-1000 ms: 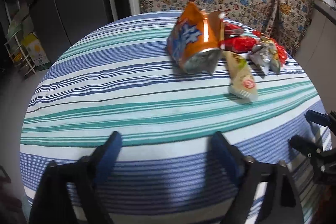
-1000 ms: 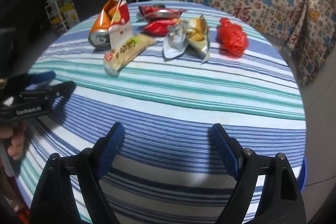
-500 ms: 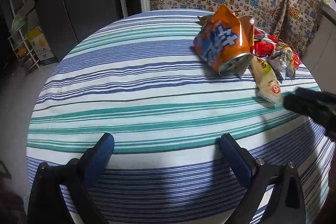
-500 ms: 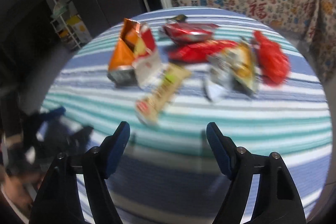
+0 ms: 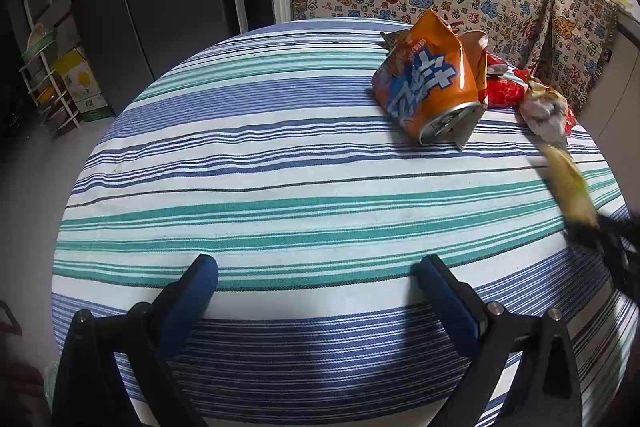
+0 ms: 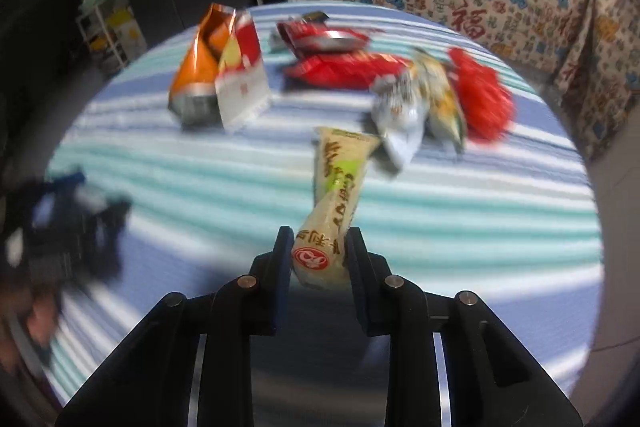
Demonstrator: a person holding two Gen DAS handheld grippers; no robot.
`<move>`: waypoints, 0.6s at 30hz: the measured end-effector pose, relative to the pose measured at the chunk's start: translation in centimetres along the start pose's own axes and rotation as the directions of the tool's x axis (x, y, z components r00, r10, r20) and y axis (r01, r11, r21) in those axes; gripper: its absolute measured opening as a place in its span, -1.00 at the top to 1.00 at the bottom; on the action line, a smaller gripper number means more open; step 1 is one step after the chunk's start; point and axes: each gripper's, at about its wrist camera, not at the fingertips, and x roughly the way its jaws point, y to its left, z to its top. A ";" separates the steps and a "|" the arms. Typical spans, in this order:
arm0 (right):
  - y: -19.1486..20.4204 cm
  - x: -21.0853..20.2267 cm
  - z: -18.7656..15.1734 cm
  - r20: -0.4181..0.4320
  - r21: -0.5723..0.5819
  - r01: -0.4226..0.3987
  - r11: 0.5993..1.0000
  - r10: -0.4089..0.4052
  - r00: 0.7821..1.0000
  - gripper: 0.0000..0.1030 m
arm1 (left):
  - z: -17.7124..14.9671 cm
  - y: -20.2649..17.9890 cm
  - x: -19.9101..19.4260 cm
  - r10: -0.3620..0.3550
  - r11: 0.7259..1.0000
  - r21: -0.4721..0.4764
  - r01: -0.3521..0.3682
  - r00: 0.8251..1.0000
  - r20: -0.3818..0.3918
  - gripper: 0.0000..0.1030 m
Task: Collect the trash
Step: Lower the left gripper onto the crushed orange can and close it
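Trash collection, stock as standing: first piece in hand, none visibly binned.

- Right gripper (image 6: 318,259), lower centre of the right wrist view: its jaws are closing, and the pads are already pressing on the near end of a long cream-yellow plastic snack wrapper with a red round logo (image 6: 334,203). The wrapper is slanting up toward frame centre, its far end seemingly lifting off the cloth. In the left wrist view it is showing as a blurred yellow streak at the right edge.
- Left gripper (image 5: 316,291), bottom of the left wrist view: tongs are spreading fully, nothing between them, hovering over bare cloth.
- Round table under a blue, teal and white striped cloth (image 5: 240,187): carrying all remaining litter.
- Remaining, upper half of the right wrist view: crumpled orange foil snack bag with blue lettering (image 5: 430,87), a white-and-red torn packet (image 6: 242,83) leaning against it, flattened red wrappers (image 6: 336,63) at upper centre, a silver-and-yellow foil pouch (image 6: 416,107) to the right, and a scrunched red plastic bag (image 6: 480,95) further right.
- No bin or collecting bag is showing in either view; destination cannot be told.

Judgement: the task is only beginning, with five or so pieces waiting.
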 end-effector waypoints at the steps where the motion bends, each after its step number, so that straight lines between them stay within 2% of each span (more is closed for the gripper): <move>1: -0.2 -0.5 -1.0 0.004 -0.011 0.016 1.000 -0.016 1.000 0.49 | -0.1 -0.1 -0.2 -0.004 1.000 -0.012 0.004 1.000 0.001 -0.96; 3: -0.6 -1.4 -2.4 0.022 -0.012 0.026 1.000 -0.026 0.999 0.48 | 0.2 -0.5 -1.0 -0.050 0.999 -0.022 0.050 0.999 0.016 -0.95; 5: -0.7 -1.7 -2.8 0.028 -0.003 0.016 1.000 -0.016 0.999 0.46 | 1.3 -0.9 -2.8 -0.095 0.995 -0.029 0.097 0.992 0.077 -0.95; 7: -0.8 -1.8 -3.0 0.033 -0.004 -0.002 1.000 0.002 0.999 0.45 | 3.0 -1.2 -4.8 -0.133 0.989 -0.051 0.142 0.981 0.142 -0.95; 9: -0.8 -1.8 -3.2 0.036 -0.014 -0.004 1.000 0.005 0.999 0.45 | 5.1 -1.5 -5.1 -0.176 0.980 -0.068 0.187 0.973 0.151 -0.95; 15: -0.3 -1.9 -3.7 0.046 -0.037 0.002 0.999 -0.001 0.999 0.43 | 10.2 -2.9 -2.0 -0.174 0.979 -0.084 0.186 0.976 0.129 -0.95; 18: -0.1 -2.0 -4.0 0.053 -0.056 0.010 0.998 -0.007 0.999 0.42 | 11.1 -4.0 -0.3 -0.142 0.988 -0.053 0.148 0.985 0.102 -0.93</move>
